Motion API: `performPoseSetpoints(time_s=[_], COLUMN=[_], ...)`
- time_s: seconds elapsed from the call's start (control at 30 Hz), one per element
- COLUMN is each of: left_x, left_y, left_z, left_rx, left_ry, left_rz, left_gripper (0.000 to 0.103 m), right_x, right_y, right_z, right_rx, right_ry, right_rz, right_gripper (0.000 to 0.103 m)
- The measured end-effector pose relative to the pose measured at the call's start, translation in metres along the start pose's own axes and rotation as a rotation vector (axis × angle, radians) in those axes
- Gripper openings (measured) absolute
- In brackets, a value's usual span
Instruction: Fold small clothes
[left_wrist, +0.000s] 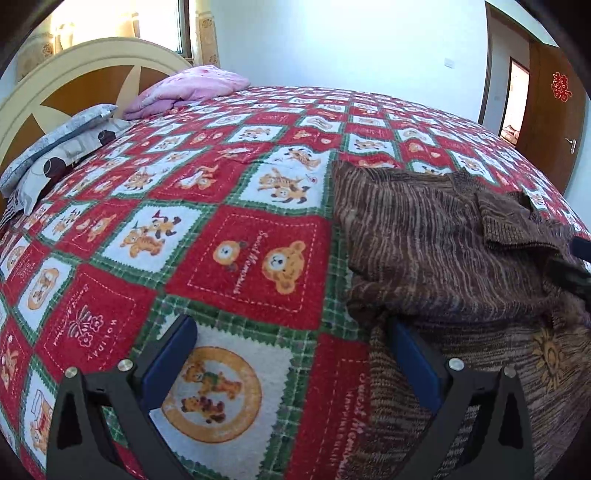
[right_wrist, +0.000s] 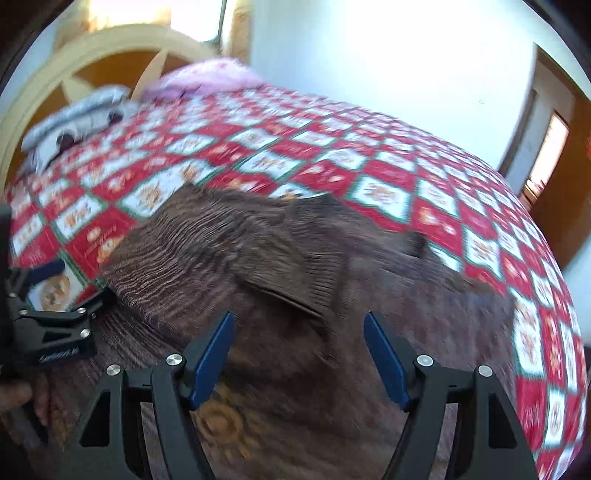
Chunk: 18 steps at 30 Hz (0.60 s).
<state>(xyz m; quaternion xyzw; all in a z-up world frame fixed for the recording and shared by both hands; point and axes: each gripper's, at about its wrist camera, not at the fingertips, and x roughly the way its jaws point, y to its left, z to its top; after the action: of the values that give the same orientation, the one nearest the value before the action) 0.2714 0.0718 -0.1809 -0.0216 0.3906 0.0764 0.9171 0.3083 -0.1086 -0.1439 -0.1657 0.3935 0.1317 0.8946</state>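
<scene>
1. Left wrist view: the left gripper (left_wrist: 291, 354) hangs over a bed covered by a red, white and green quilted blanket printed with teddy bears (left_wrist: 236, 206). Its blue-padded jaws stand wide apart with nothing between them; the left pad is over the bear print, the right pad sits at the edge of a brown striped knitted sweater (left_wrist: 436, 236).
2. The sweater lies partly folded on the blanket toward the bed's right side, one ribbed cuff (left_wrist: 517, 221) folded onto its body, an orange motif (left_wrist: 550, 358) showing on the near part.
3. At the headboard end lie a folded pink quilt (left_wrist: 188, 88) and a grey patterned pillow (left_wrist: 55, 147). A brown wooden door (left_wrist: 554, 122) stands beyond the bed's far right corner.
4. Right wrist view, blurred: the right gripper (right_wrist: 299, 354) hangs over the sweater (right_wrist: 229, 251), jaws parted and empty.
5. The left gripper (right_wrist: 55, 291) appears at the sweater's left edge.
</scene>
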Motion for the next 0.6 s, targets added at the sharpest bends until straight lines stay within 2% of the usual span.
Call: performPoseSetpoints(time_s=[0.03,0.1,0.13,0.17,0.2,0.27,0.37,0.43,0.53,0.57,0.6], left_x=[0.001,0.001,0.001,0.002,0.001,0.002,0.002,0.002,0.002,0.002,0.002], left_y=[0.0,0.0,0.001,0.002,0.004,0.005,0.006,0.006,0.006,0.006,0.006], left_z=[0.0,-0.001,0.0,0.0,-0.001,0.0,-0.001,-0.001,-0.001,-0.001,-0.001], left_rx=[0.001,0.004,0.0,-0.006,-0.011,-0.017,-0.017,-0.019,-0.019,-0.019,-0.019], left_ry=[-0.003,-0.004,-0.003,-0.003,-0.002,-0.001,-0.003,-0.004,-0.004,-0.005,-0.005], left_rz=[0.002,0.001,-0.006,-0.014,-0.021,-0.031,-0.03,-0.031,-0.032,-0.032,-0.032], left_gripper=[0.103,0.103,0.103,0.103,0.103,0.103,0.103,0.103,0.103,0.103,0.103], right_x=[0.009,0.018,0.019,0.018,0.014,0.007,0.008,0.007,-0.003,-0.009,-0.013], right_y=[0.006,0.007,0.0,-0.006,-0.018,-0.044,-0.086,-0.109,-0.123,-0.124,-0.119], right_z=[0.002,0.006,0.008,0.009,0.011,0.011,0.002,-0.009,-0.028,-0.034,-0.037], right_rx=[-0.033,-0.052,-0.026,0.003,0.057,0.167,0.302,0.387,0.449,0.476,0.497], right_ry=[0.022,0.041,0.039,0.033,0.02,0.011,0.048,0.055,0.052,0.044,0.037], right_rz=[-0.038,-0.089,-0.101,-0.101,-0.093,-0.091,-0.145,-0.092,-0.072,-0.017,0.041], right_gripper=[0.057,0.038,0.031,0.018,0.014,0.014,0.014,0.014,0.015,0.017,0.028])
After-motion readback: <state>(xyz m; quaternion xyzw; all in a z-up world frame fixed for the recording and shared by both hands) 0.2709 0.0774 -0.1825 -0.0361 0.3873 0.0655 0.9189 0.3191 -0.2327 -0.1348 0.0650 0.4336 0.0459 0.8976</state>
